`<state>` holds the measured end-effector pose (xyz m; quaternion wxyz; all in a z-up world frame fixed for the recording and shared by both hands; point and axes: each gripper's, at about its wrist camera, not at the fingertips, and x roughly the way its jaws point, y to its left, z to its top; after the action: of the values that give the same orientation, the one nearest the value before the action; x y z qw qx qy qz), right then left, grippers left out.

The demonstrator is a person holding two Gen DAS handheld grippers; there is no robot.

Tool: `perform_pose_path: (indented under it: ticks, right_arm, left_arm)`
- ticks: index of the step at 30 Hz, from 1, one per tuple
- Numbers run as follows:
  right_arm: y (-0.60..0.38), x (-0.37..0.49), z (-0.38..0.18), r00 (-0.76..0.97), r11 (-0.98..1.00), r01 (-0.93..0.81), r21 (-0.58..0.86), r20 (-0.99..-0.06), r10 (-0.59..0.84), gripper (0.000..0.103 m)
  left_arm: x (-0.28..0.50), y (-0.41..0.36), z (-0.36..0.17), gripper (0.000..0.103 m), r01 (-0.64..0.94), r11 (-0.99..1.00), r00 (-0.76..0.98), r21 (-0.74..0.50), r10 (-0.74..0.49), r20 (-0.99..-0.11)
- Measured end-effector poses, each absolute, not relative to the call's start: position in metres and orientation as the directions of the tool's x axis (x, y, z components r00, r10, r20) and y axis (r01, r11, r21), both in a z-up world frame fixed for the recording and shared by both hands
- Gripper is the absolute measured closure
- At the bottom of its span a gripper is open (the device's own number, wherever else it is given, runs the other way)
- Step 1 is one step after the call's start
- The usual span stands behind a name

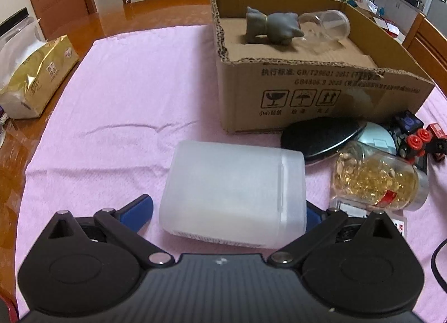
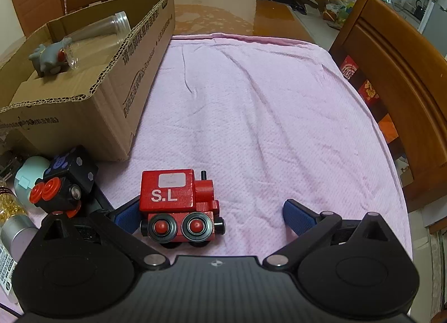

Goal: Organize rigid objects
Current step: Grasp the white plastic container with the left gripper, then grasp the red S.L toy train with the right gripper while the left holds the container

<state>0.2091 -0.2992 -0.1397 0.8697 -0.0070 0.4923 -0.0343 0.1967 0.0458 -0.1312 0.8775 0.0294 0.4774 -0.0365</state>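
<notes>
The left gripper (image 1: 227,208) stands wide, its blue pads flanking a frosted plastic container (image 1: 233,194) lying on the pink cloth (image 1: 125,93), while the right gripper (image 2: 209,215) is also wide, with a red toy train (image 2: 178,205) marked S.L between its fingers, close to the left pad. Just beyond lie a jar of gold capsules (image 1: 380,180), a black oval disc (image 1: 321,135) and a black toy train (image 2: 61,186). Farther back, the cardboard box (image 1: 307,91) holds a grey toy animal (image 1: 272,28) and a clear jar (image 1: 325,26) on its side
</notes>
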Motion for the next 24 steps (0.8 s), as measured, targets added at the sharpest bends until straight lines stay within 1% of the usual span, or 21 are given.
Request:
perform_pose_path:
  ticks: [6,9,14,16,19,21,23,24]
  right_arm:
    - [-0.293,0.211,-0.139,0.505,0.998,0.027,-0.049,-0.861,-0.056,0.000]
    - [-0.285,0.212,-0.137,0.498,0.997,-0.029,-0.069,-0.866,-0.045,0.000]
    - [-0.277,0.215,-0.133,0.503,0.994,-0.081,-0.071,-0.864,-0.021,0.009]
    - [-0.277,0.216,-0.133,0.500,0.993,-0.095,-0.062,-0.866,-0.006,0.011]
    - [-0.276,0.218,-0.131,0.494,0.990,-0.128,-0.053,-0.870,0.018,0.018]
    - [-0.274,0.220,-0.130,0.486,0.987,-0.148,-0.058,-0.874,0.021,0.021]
    - [-0.271,0.221,-0.128,0.482,0.984,-0.164,-0.066,-0.876,0.022,0.027]
    - [-0.271,0.220,-0.128,0.481,0.983,-0.170,-0.069,-0.877,0.022,0.028]
  left_arm:
    - [0.200,0.045,-0.131,0.000,0.098,0.995,0.534,0.017,-0.038,-0.845]
    - [0.202,0.044,-0.130,0.002,0.101,0.995,0.527,0.015,-0.041,-0.849]
    - [0.203,0.041,-0.127,0.008,0.126,0.992,0.525,0.024,-0.046,-0.850]
    - [0.203,0.039,-0.126,0.009,0.143,0.989,0.523,0.032,-0.048,-0.851]
    - [0.203,0.038,-0.122,0.009,0.166,0.985,0.524,0.037,-0.057,-0.850]
    - [0.204,0.039,-0.120,0.009,0.174,0.984,0.522,0.036,-0.061,-0.851]
    - [0.205,0.040,-0.117,0.009,0.184,0.982,0.521,0.042,-0.061,-0.851]
    - [0.205,0.040,-0.115,0.009,0.191,0.981,0.521,0.041,-0.066,-0.851]
